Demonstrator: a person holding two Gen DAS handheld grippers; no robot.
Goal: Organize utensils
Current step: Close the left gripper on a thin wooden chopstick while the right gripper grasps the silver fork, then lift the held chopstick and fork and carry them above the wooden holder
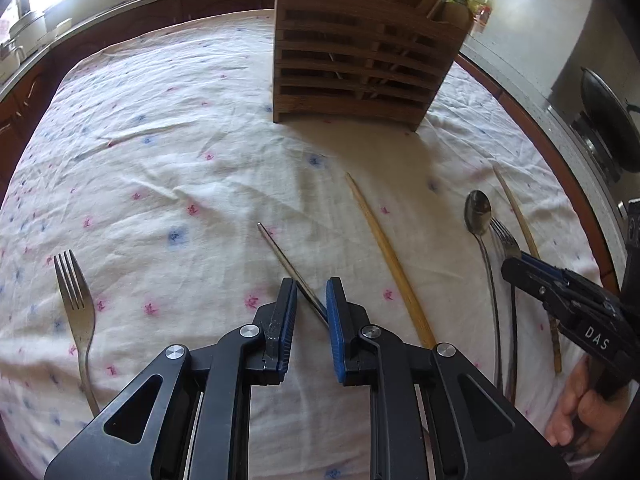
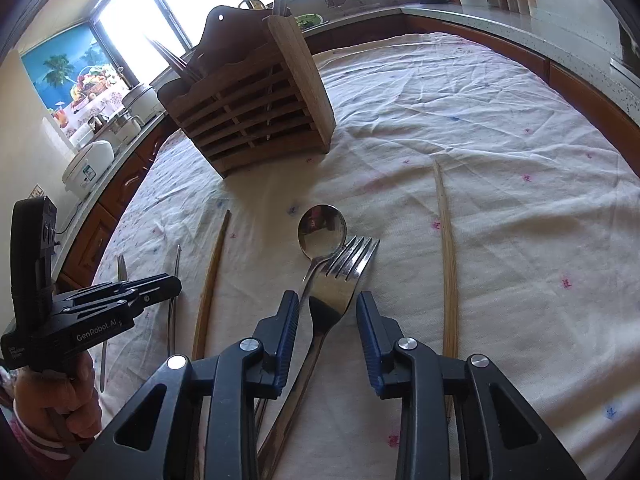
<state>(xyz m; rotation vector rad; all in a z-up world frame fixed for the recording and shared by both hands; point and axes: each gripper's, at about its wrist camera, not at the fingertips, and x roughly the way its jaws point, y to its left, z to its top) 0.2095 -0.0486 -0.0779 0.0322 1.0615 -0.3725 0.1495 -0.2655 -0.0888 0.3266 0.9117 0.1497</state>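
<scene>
My left gripper (image 1: 311,283) stands low over the floral tablecloth, jaws narrow, with a thin metal chopstick (image 1: 280,252) running slantwise through the gap; the pads do not clamp it. My right gripper (image 2: 327,297) straddles the neck of a steel fork (image 2: 344,268), a sliver of room at each pad. A spoon (image 2: 322,228) lies against the fork, its handle passing under the left finger. Wooden chopsticks (image 1: 388,256) (image 2: 448,264) lie loose on either side. A second fork (image 1: 76,304) rests far left. The slatted wooden utensil holder (image 1: 360,60) (image 2: 256,120) stands behind, with chopsticks in it.
Each view catches the other gripper at its edge, held by a hand (image 1: 576,412) (image 2: 76,396). The table's wooden rim (image 1: 560,168) curves close on the right. Counters around hold a rice cooker (image 2: 86,168), a wok (image 1: 608,120) and bottles.
</scene>
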